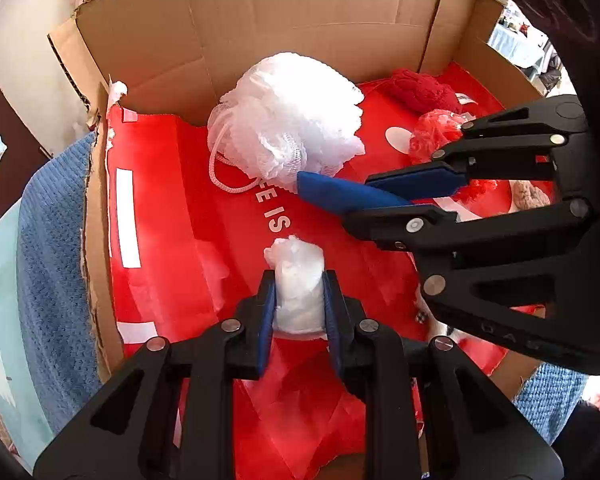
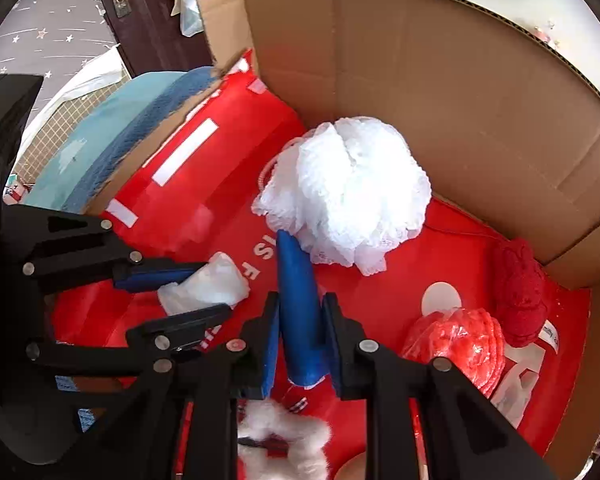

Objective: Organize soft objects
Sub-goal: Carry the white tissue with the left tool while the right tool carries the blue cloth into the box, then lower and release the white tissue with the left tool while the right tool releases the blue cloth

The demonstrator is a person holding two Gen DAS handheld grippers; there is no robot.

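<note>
My left gripper (image 1: pixel 299 280) is shut on a small white crinkled wad (image 1: pixel 296 256), held just over the red bag (image 1: pixel 180 220) that lines the box floor. In the right wrist view that wad (image 2: pixel 204 288) sits between the left gripper's (image 2: pixel 216 288) blue pads. My right gripper (image 2: pixel 300 304) is shut on a blue tapered soft piece (image 2: pixel 296 272). The piece's tip touches a big white mesh bath pouf (image 2: pixel 352 192). The left wrist view shows the right gripper (image 1: pixel 364 200) coming in from the right with the blue piece (image 1: pixel 332 190) against the pouf (image 1: pixel 288 120).
Tall cardboard box walls (image 2: pixel 420 80) close the back and right. A red mesh pouf (image 2: pixel 460 344) and red yarn bundle (image 2: pixel 520 288) lie at the right. A white fluffy item (image 2: pixel 284 432) lies under the right gripper. A blue towel (image 1: pixel 52 240) hangs outside the torn left wall.
</note>
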